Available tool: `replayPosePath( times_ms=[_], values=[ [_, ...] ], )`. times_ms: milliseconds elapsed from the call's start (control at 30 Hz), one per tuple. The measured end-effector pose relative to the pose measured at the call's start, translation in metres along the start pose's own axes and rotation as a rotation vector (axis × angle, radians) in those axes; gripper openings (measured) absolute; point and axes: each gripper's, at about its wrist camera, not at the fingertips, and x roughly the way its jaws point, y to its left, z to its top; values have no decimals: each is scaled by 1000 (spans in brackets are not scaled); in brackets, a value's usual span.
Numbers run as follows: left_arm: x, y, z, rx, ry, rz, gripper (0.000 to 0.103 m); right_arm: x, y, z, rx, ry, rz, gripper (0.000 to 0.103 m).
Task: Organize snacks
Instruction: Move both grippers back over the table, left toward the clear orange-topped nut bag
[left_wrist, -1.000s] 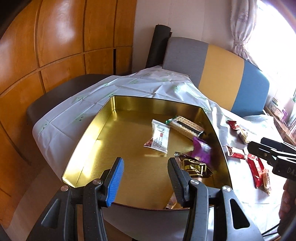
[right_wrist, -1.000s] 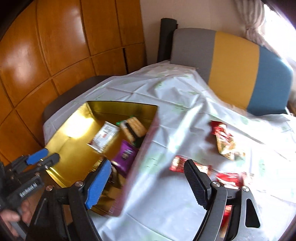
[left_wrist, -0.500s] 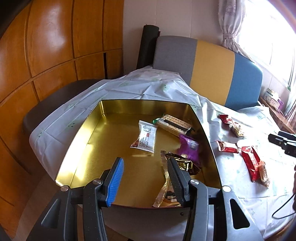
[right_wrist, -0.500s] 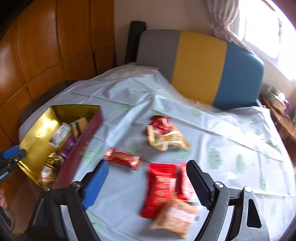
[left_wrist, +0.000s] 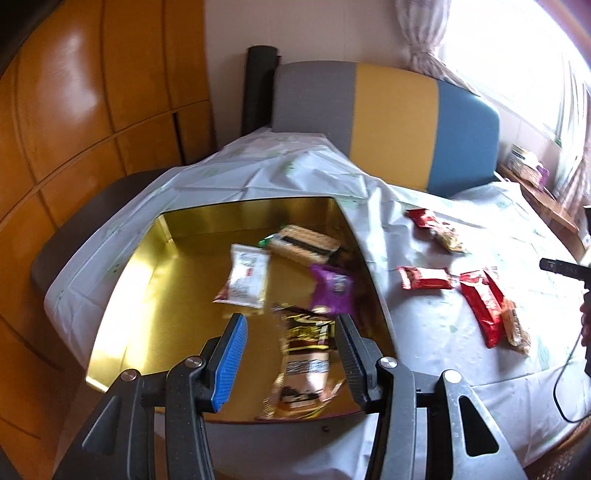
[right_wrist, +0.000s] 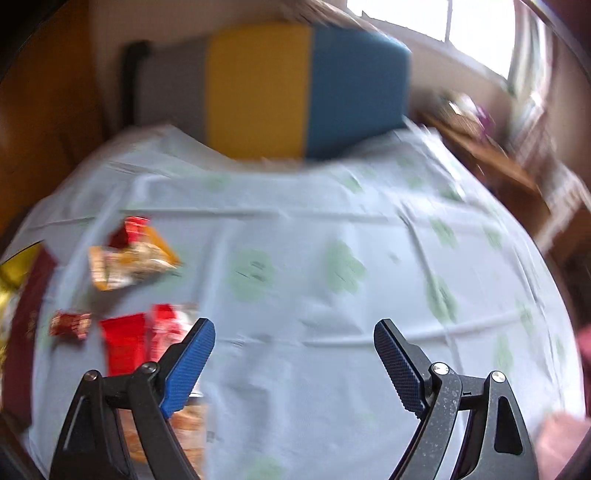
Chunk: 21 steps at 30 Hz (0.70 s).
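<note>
Right gripper (right_wrist: 293, 365), jaws just opening and empty, has the red packet (right_wrist: 123, 345) lying off its left finger. Packet's long axis runs away from the camera. Left gripper (left_wrist: 290, 356) hangs apart over the gold tin (left_wrist: 155, 280).

Blurred view: right hand-held gripper (right_wrist: 294, 338), jaws apart, over the tablecloth (right_wrist: 332, 229); red snack packets (right_wrist: 123, 345), seemingly, at left.

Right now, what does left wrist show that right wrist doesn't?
Left wrist only: the inside of the gold tin, holding a white packet, a wafer pack, a purple packet and a gold-brown packet that lies below the left gripper, whose fingers are apart and touching nothing.
Right wrist only: the open right gripper over bare tablecloth; that view is motion-blurred.
Both: the red packets on the cloth, the orange packet and the striped chair back.
</note>
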Motion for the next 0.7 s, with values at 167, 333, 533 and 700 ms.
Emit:
replayPosePath(
  times_ms=[167,333,533,700],
  values=[
    [0,-29,12,53,-8,-50,50,1,-20,7,127,23,24,89],
    [3,-66,25,127,12,-130,50,-4,-16,8,143,18,45,89],
    [20,-101,43,134,72,-243,50,-7,-13,7,145,12,71,91],
    [46,-128,55,127,136,-291,50,-8,-10,7,141,16,91,91]
  ],
)
